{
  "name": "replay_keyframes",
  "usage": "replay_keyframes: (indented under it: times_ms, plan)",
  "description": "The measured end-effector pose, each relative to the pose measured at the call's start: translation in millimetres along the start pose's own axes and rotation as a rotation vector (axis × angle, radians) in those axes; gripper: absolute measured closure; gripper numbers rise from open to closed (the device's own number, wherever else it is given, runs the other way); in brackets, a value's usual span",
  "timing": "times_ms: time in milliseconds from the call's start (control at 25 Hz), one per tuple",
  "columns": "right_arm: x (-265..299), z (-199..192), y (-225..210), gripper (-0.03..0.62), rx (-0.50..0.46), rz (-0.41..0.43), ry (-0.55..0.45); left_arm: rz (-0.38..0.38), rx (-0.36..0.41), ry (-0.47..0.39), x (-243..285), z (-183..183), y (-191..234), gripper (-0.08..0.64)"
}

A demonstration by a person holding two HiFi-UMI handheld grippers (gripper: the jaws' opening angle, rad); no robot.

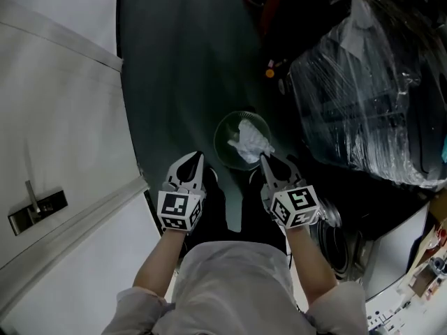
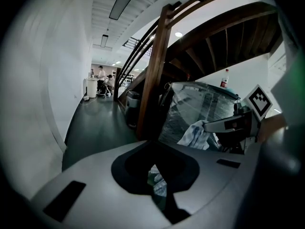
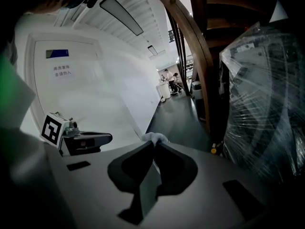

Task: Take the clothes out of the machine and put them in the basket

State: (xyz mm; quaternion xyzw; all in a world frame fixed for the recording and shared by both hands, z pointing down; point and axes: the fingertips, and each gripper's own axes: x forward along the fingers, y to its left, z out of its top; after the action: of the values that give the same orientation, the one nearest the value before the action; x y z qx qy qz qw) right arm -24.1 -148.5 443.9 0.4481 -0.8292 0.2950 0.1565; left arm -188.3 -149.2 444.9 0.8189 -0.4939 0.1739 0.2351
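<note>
**Right fingers (image 3: 141, 162) clamped on a white cloth over the basket**

Right fingers are pressed together at their tips, with a small tuft of the cloth (image 1: 248, 144) pinched between them. They are smooth, black and tapered, and sit in a dark heart-shaped recess in the matte grey shell of the right gripper (image 1: 265, 158). The left gripper (image 1: 199, 157) has the same shell and the same marker cube. Its fingers (image 2: 138, 163) also meet at a point, and nothing shows between the tips.

The cloth is soft and crumpled, white with faint blue-grey mottling. It hangs in loose folds from the right fingertips. From above it lies inside the outline of the basket (image 1: 219, 144), towards the side nearest the right gripper. Whether it touches the bottom of the basket cannot be told.

The basket is round, pale green and thin-walled, and its inside looks glossy. It stands on a smooth dark green floor (image 1: 181, 68) that carries a dull sheen. The left gripper is beside the basket at its near left, and the right gripper reaches over its near right rim.

To the right of the basket stands a bulky shape wrapped in clear, crinkled film (image 1: 370, 96), which catches the light in streaks. To the left of the basket is a flat white door (image 1: 56, 117) with a straight metal lever handle (image 1: 38, 211).
</note>
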Motion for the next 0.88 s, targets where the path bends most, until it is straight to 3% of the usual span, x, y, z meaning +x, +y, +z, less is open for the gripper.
replay_keyframes:
  times_ms: [400,640,880]
  plan:
    - [48.9,-74.7,-41.4,0.566,0.092,-0.011,0.121,0.001,-0.032,0.115,48.5,-72.6,7.4,0.54]
    - [74.1,-123.3,-69.9,0.565,0.164,-0.059,0.203,-0.014,-0.067,0.191,78.1,-121.3,7.9,0.54]
    - [98.8,-175.0,-89.4,0.565,0.166,-0.1,0.288,-0.009,-0.12,0.276,100.8,-173.4,17.2,0.54]
